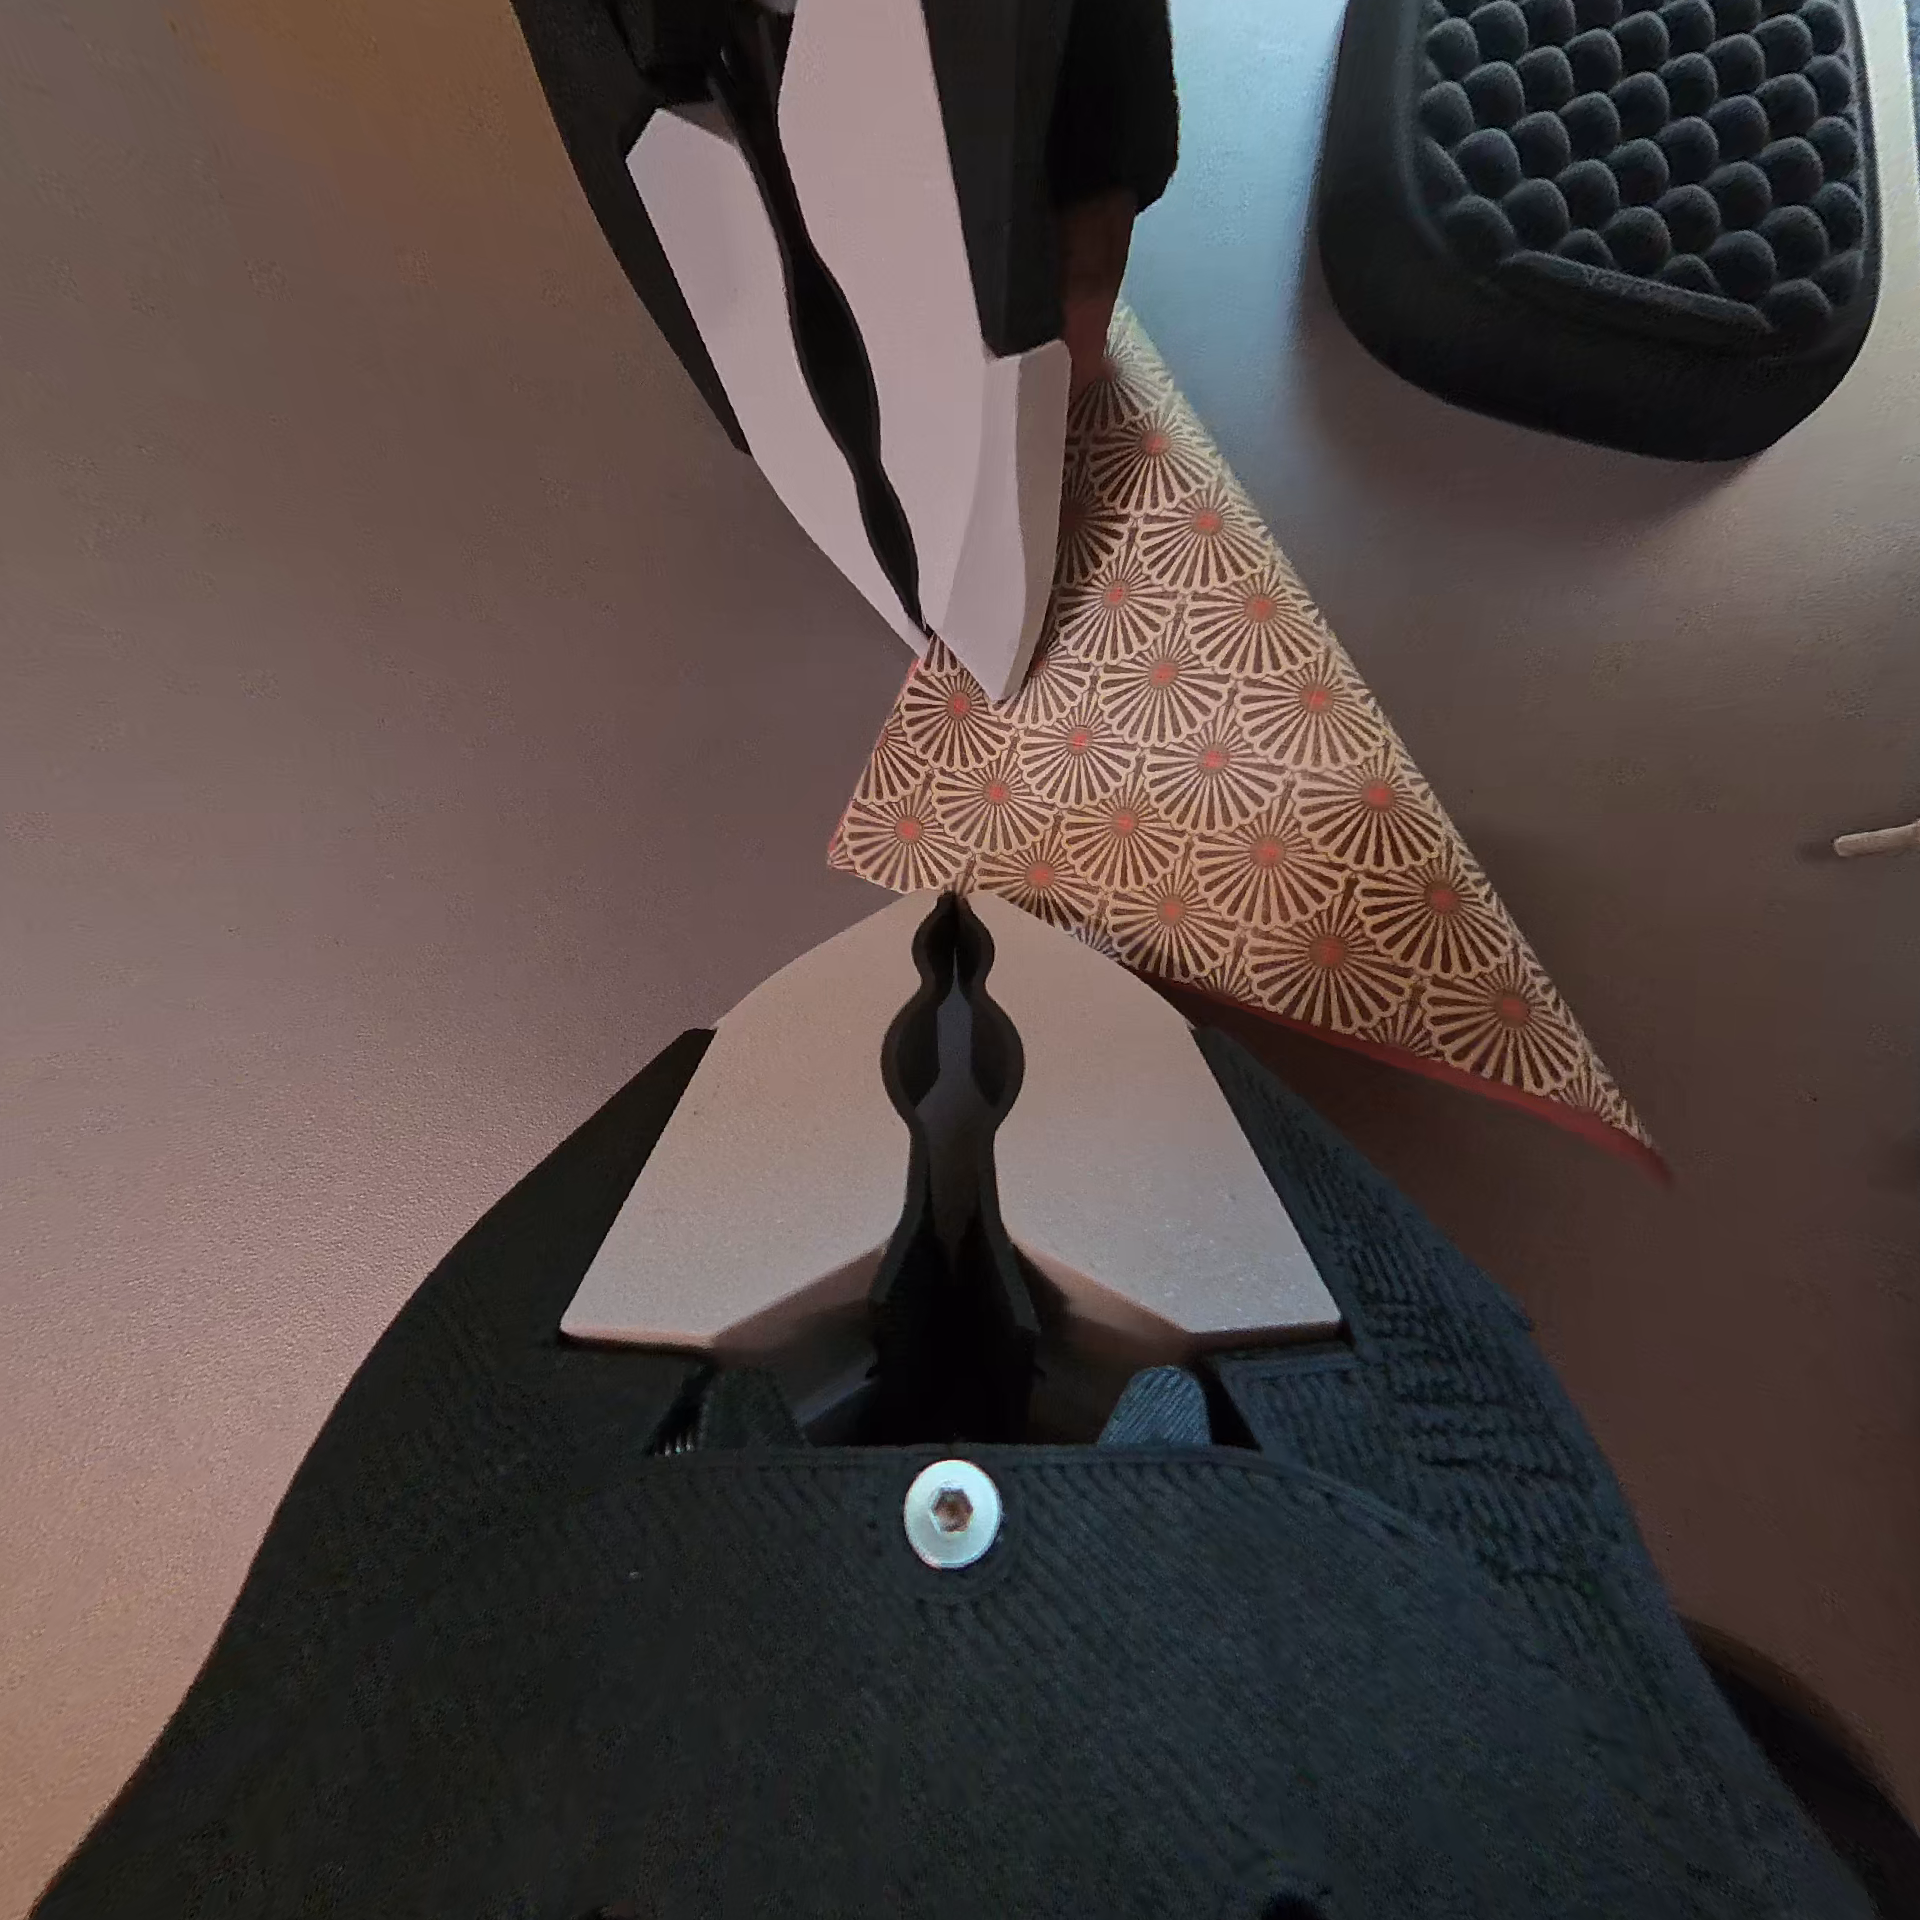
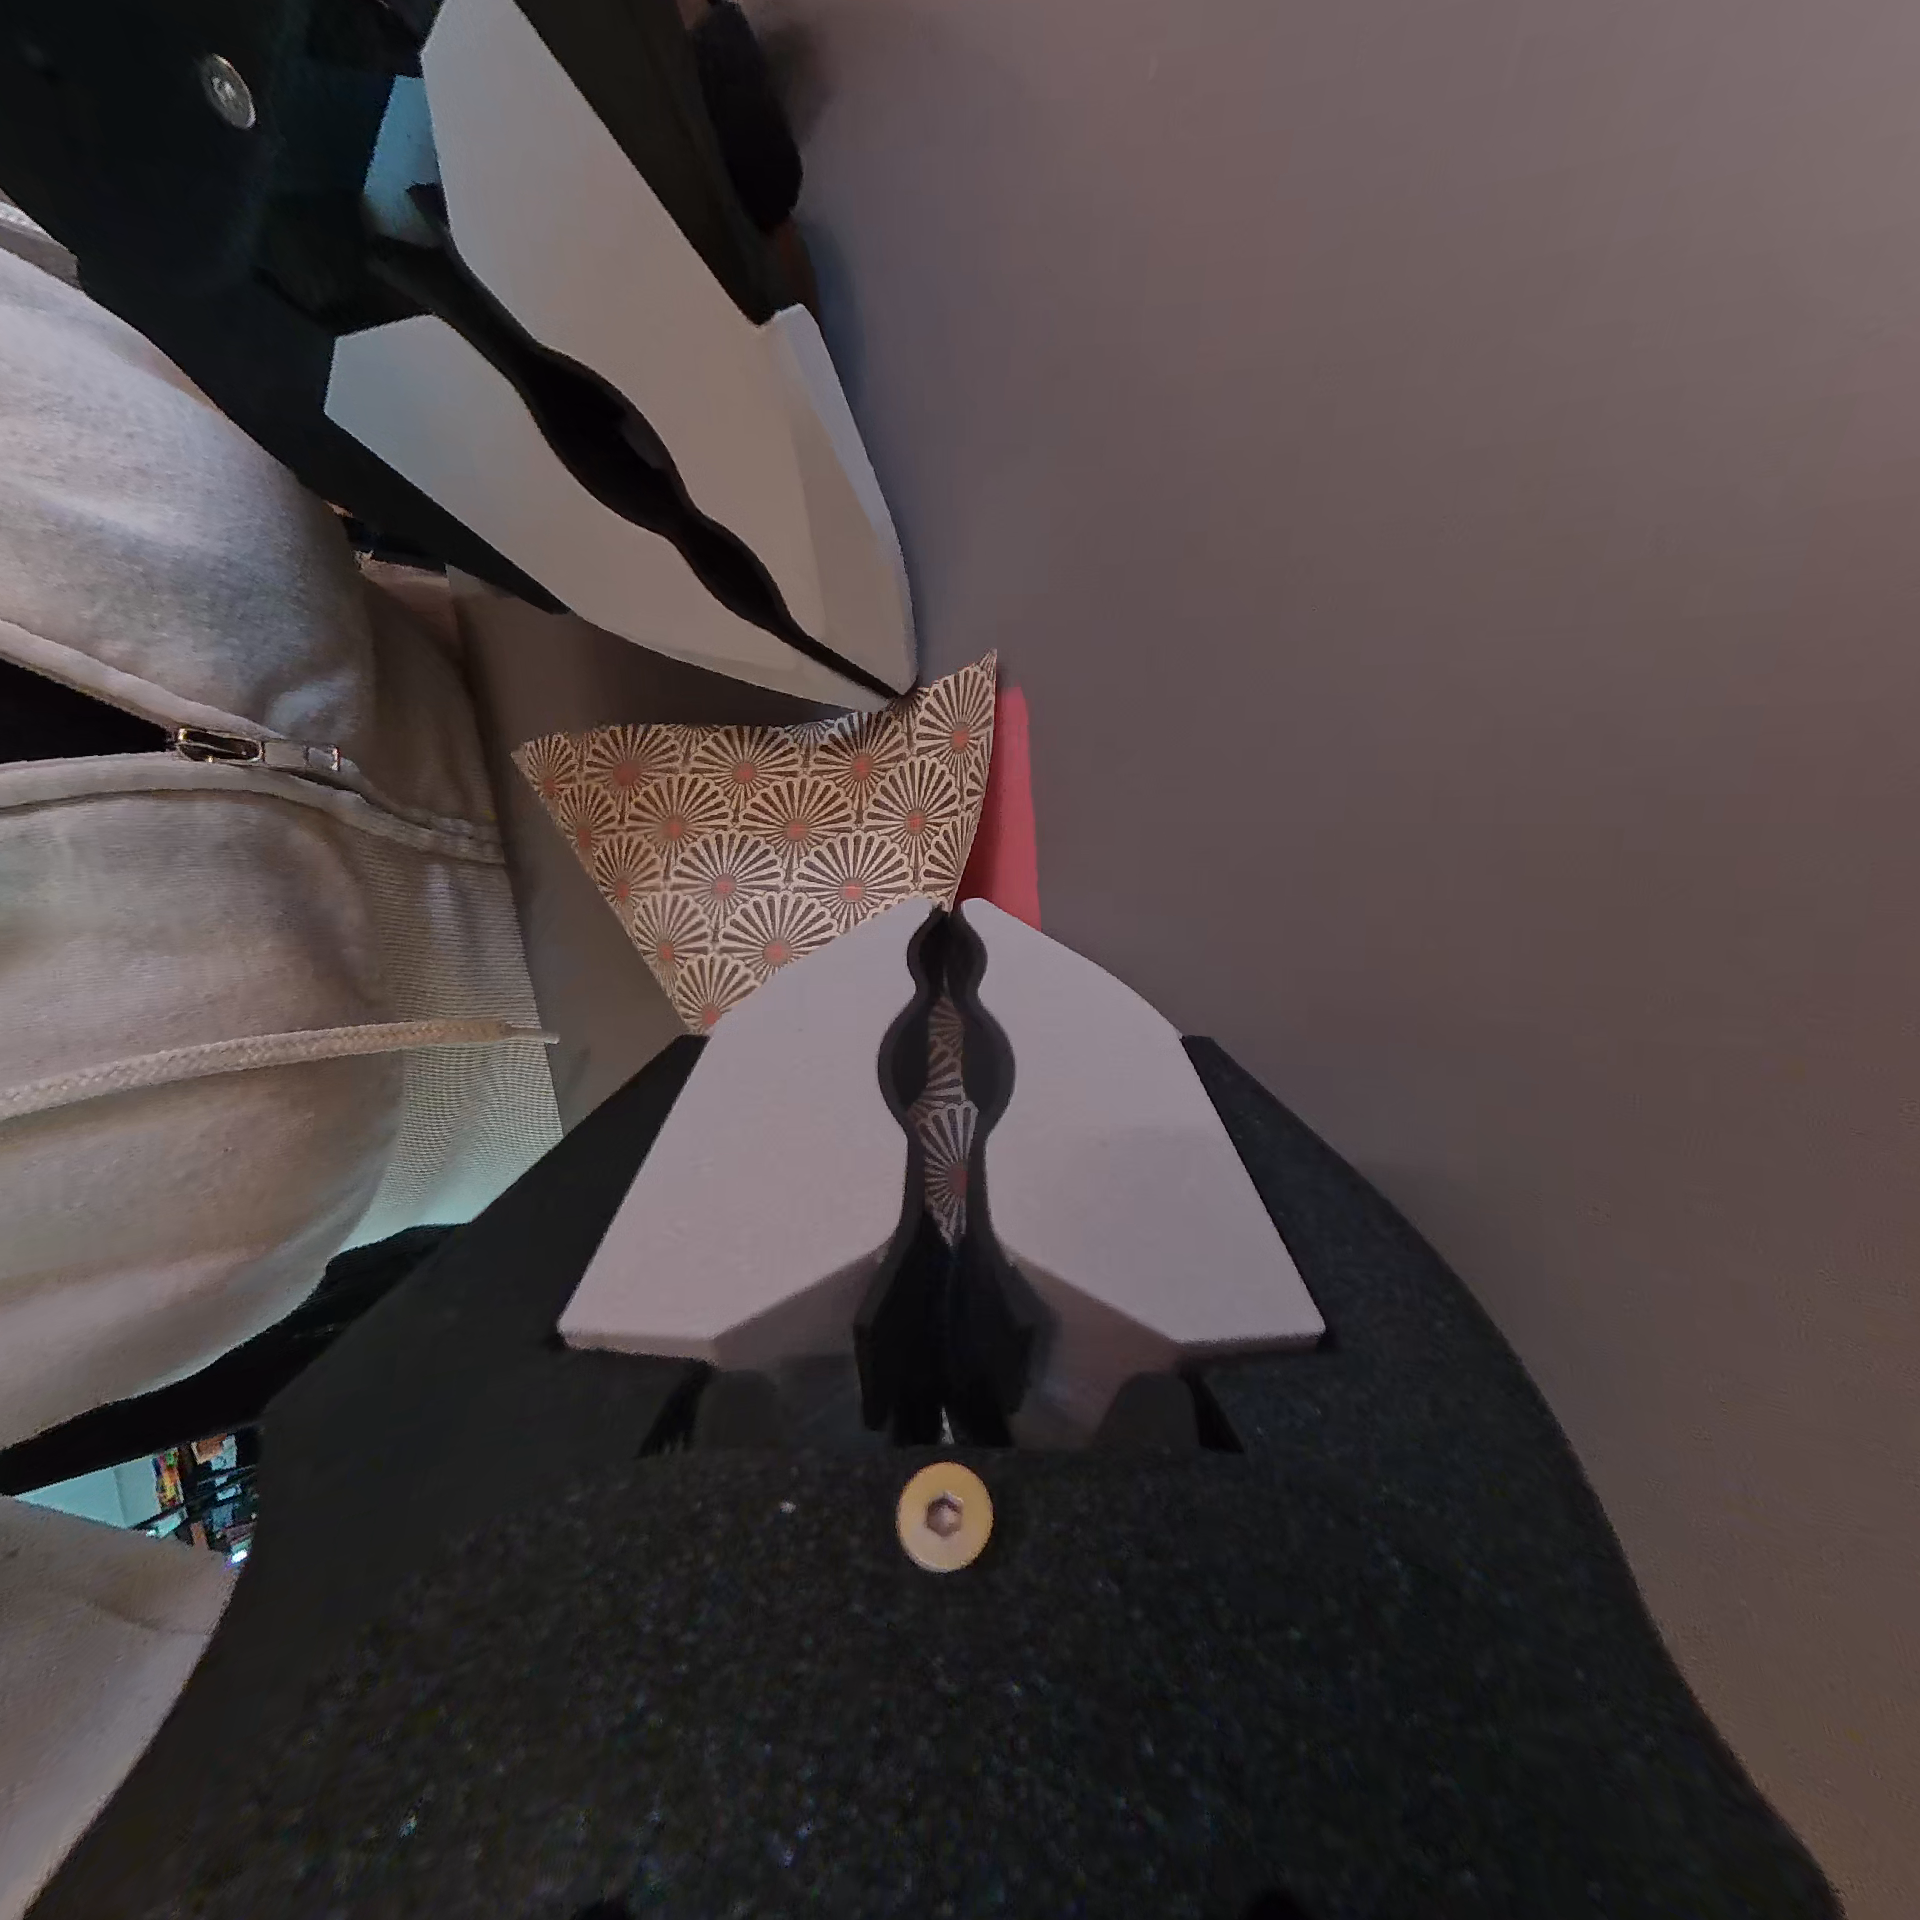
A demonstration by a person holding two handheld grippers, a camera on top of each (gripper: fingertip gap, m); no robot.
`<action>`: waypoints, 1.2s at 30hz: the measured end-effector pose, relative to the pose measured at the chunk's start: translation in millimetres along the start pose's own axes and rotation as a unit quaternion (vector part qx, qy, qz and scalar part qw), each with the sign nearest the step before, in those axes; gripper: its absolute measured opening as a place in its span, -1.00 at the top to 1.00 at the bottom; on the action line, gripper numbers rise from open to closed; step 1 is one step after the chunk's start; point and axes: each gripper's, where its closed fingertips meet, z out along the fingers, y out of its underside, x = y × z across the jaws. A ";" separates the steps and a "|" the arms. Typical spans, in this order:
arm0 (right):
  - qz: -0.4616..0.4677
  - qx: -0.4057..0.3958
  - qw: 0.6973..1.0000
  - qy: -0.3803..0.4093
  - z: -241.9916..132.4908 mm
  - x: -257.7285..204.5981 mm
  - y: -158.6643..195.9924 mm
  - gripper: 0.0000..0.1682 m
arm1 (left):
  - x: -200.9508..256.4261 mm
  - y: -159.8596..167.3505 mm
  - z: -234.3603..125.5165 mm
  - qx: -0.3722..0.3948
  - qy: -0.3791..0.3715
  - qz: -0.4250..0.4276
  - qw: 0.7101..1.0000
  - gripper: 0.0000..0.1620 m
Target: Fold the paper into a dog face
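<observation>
The paper [image 1: 1226, 769] is folded into a triangle, with a brown-and-cream fan pattern outside and red inside. It is held off the table. My left gripper [image 1: 954, 906] is shut, its tips pinching the paper's near edge. My right gripper [image 1: 977, 670] comes in from the top and is shut on the paper's left corner. In the right wrist view, my right gripper [image 2: 948, 914] is shut and the paper [image 2: 790, 821] shows in the gap between its fingers. There my left gripper [image 2: 899, 691] grips the paper's upper edge.
A black case with bumpy foam lining [image 1: 1600, 208] lies at the far right of the grey-brown table [image 1: 312, 727]. A small pale stick [image 1: 1875, 836] lies at the right edge. A person's grey hooded jacket [image 2: 208, 935] fills the left of the right wrist view. My right fingertips sit around 4 centimeters from my left ones.
</observation>
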 end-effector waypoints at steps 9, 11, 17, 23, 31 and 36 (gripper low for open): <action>-0.010 0.006 1.000 0.009 -0.2 0.4 2.0 1.00 | 2.0 0.1 0.2 0.000 0.003 0.006 1.000 1.00; -0.041 0.012 0.999 0.024 -0.3 0.1 2.9 1.00 | 2.9 0.4 -0.7 0.000 0.010 0.003 1.000 1.00; -0.190 0.049 0.978 0.076 2.6 -6.8 11.7 1.00 | -14.6 -24.7 -20.9 0.085 0.021 0.000 0.996 1.00; -0.273 0.062 0.956 0.090 6.6 -12.8 15.3 1.00 | 8.5 -50.7 -0.4 0.059 0.154 0.109 0.980 1.00; -0.289 0.063 0.953 0.073 8.8 -16.0 17.2 1.00 | 12.8 -24.4 27.9 -0.031 0.208 0.160 0.964 0.99; -0.260 0.064 0.961 0.066 3.8 -23.4 23.7 1.00 | 13.0 -23.5 27.7 -0.034 0.207 0.147 0.967 0.99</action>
